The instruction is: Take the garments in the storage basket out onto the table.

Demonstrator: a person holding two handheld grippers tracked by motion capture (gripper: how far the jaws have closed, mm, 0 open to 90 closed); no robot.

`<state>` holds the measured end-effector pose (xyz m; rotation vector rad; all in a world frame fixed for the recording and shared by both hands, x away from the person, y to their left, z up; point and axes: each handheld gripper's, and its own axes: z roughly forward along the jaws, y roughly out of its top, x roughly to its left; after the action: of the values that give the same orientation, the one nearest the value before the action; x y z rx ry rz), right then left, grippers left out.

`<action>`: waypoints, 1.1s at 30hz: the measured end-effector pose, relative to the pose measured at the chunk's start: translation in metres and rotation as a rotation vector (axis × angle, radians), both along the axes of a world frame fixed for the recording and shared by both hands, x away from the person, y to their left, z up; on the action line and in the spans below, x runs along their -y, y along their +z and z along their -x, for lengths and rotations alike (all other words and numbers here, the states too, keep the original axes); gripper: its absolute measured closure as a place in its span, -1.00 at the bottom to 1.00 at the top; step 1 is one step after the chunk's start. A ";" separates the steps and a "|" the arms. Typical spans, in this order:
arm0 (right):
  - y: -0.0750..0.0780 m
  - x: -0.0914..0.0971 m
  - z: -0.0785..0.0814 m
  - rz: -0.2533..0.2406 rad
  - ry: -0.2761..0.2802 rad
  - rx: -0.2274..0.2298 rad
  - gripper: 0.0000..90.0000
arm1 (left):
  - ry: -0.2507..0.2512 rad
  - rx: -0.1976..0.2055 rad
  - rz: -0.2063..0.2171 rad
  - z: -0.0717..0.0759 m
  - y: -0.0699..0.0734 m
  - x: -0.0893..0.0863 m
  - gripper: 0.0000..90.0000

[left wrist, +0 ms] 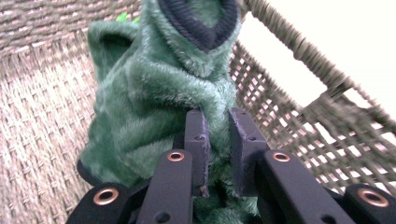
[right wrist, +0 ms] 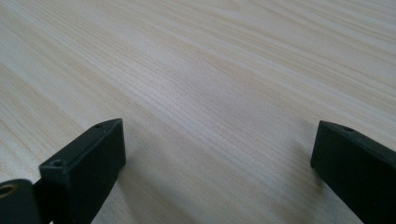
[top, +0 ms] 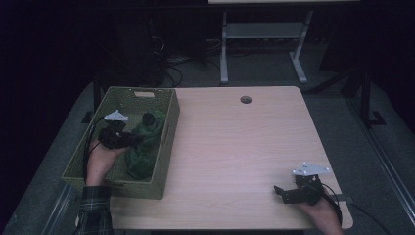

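A fuzzy green plush item (top: 147,142) with a dark knitted cuff lies inside a woven olive basket (top: 139,89) on the table's left side. My left gripper (top: 136,140) reaches into the basket, and its jaws are shut on a fold of the green plush. In the left gripper view the plush (left wrist: 159,88) bulges up between and above the two jaws of that gripper (left wrist: 217,119), with the basket wall (left wrist: 37,121) behind it. My right gripper (top: 279,192) rests low over the table's front right corner, open. The right gripper (right wrist: 217,149) has bare wood between its wide-set jaws.
The light wooden table (top: 235,147) has a round cable hole (top: 245,99) near its far edge. Beyond it stands a white table frame (top: 223,54) on dark floor, with cables to the left. The basket overhangs the table's left edge.
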<state>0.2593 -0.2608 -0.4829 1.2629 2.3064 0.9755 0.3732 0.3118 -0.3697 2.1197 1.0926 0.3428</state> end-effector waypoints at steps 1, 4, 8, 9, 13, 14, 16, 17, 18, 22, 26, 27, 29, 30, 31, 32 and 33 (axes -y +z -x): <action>0.000 0.000 0.000 0.000 0.000 0.000 -0.94 | 0.000 0.000 0.000 0.000 0.000 0.000 0.74; 0.000 0.000 0.000 0.000 0.000 0.000 -0.94 | 0.003 0.007 0.038 0.003 0.005 -0.002 0.74; 0.000 0.000 0.000 0.000 0.000 0.000 -0.94 | 0.006 0.018 0.062 0.007 0.011 -0.002 0.75; 0.000 0.000 0.000 0.000 0.000 0.000 -0.94 | 0.006 0.018 0.062 0.007 0.011 -0.002 0.75; 0.000 0.000 0.000 0.000 0.000 0.000 -0.94 | -0.001 0.027 0.085 0.011 0.019 -0.002 0.75; 0.000 0.000 0.000 0.000 0.000 0.000 -0.94 | -0.004 0.033 0.096 0.012 0.024 -0.002 0.75; 0.000 0.000 0.000 0.000 0.000 0.000 -0.94 | -0.013 0.042 0.105 0.014 0.029 -0.002 0.75; 0.000 0.000 0.000 0.000 0.000 0.000 -0.94 | -0.013 0.042 0.105 0.014 0.029 -0.002 0.75; 0.000 0.000 0.000 0.000 0.000 0.000 -0.94 | -0.012 0.053 0.123 0.015 0.034 -0.002 0.75; 0.000 0.000 0.000 0.000 0.000 0.000 -0.94 | -0.024 0.060 0.133 0.017 0.040 -0.003 0.75; 0.000 0.000 0.000 0.000 0.000 0.000 -0.94 | -0.023 0.076 0.147 0.018 0.050 -0.005 0.76; 0.000 0.000 0.000 0.000 0.000 0.000 -0.94 | -0.023 0.076 0.147 0.018 0.050 -0.005 0.76; 0.000 0.000 0.000 0.000 0.000 0.001 -0.94 | -0.026 0.083 0.155 0.019 0.055 -0.006 0.76; 0.000 0.000 0.000 0.001 0.000 0.001 -0.94 | -0.025 0.088 0.156 0.019 0.059 -0.008 0.76; 0.000 0.000 0.000 0.000 0.000 0.000 -0.94 | -0.025 0.088 0.156 0.019 0.059 -0.008 0.77; 0.000 0.000 0.000 0.000 0.000 0.000 -0.94 | -0.026 0.095 0.159 0.020 0.064 -0.010 0.77; 0.000 0.000 0.000 0.000 0.000 0.000 -0.94 | -0.027 0.098 0.162 0.020 0.066 -0.010 0.77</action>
<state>0.2593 -0.2608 -0.4829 1.2627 2.3060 0.9755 0.3528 0.3221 -0.3038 1.9525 1.0000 0.3306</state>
